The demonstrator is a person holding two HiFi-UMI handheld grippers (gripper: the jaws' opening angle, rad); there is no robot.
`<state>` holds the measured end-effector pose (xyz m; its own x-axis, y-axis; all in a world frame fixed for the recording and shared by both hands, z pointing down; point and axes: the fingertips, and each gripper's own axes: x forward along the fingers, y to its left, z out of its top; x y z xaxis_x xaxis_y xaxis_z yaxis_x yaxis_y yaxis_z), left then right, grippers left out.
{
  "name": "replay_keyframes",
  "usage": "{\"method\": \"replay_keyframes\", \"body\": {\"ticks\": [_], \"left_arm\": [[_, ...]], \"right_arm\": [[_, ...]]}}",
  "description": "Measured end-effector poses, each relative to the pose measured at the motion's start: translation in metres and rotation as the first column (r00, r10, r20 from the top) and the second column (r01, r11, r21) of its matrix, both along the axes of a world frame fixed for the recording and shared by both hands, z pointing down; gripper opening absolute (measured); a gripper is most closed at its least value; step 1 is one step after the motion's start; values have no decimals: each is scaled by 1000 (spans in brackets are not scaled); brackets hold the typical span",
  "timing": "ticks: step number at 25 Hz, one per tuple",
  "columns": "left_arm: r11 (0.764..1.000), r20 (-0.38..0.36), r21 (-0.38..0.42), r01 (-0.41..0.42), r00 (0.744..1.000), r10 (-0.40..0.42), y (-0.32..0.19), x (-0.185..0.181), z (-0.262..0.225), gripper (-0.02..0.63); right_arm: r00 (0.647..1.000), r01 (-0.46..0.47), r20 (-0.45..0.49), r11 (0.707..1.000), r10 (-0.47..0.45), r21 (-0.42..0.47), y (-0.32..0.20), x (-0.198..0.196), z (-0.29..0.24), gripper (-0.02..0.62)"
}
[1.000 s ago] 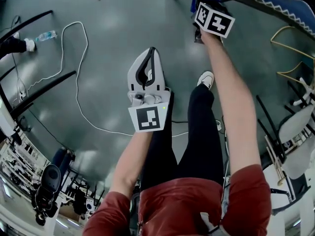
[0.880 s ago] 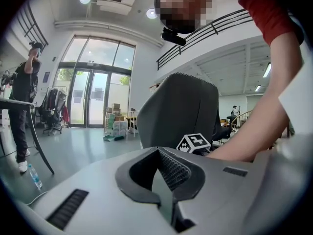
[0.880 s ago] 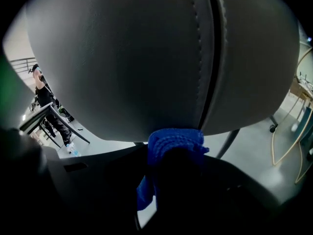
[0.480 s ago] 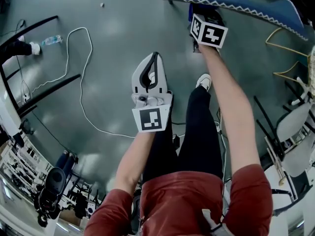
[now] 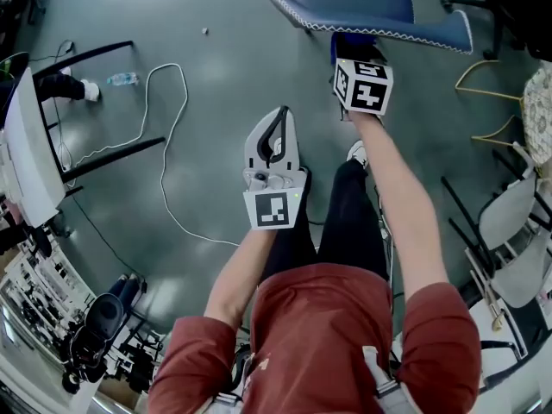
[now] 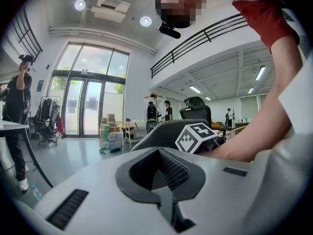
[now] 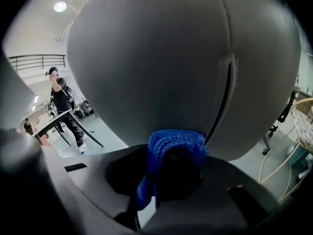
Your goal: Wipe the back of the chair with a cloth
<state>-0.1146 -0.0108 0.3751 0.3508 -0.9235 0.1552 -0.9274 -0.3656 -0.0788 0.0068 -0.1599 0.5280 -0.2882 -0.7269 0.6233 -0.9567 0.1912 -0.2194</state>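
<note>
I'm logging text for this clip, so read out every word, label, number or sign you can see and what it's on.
No readable words or numbers in any view.
Left gripper, marker cube: black-and-white square pattern, no letters.
Right gripper, marker cube: pattern only too.
Blue cloth: no print shows.
Water bottle: label too small to read.

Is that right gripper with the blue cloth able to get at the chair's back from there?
Likely yes: the right gripper holds the cloth right up against the chair back, with nothing between them.
</note>
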Motion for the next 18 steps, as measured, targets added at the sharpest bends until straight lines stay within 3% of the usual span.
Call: {"method": "replay_keyframes", "body": {"ticks": [7,11,18], "left_arm": [[998,31,25,-54,998,53,23,1,-65,12],[994,6,-109,-5,1000,6,42,-2,-72,12],[996,12,-87,7,1000,-6,46,-6,-93,12]], "right_arm": [[1000,26,1,1000,-26,-2,22,-11,-81,64],[999,49,-8,999,-49,14,33,-9,-119,64],[999,49,-11,998,-49,27,36,1,-143,64]]}}
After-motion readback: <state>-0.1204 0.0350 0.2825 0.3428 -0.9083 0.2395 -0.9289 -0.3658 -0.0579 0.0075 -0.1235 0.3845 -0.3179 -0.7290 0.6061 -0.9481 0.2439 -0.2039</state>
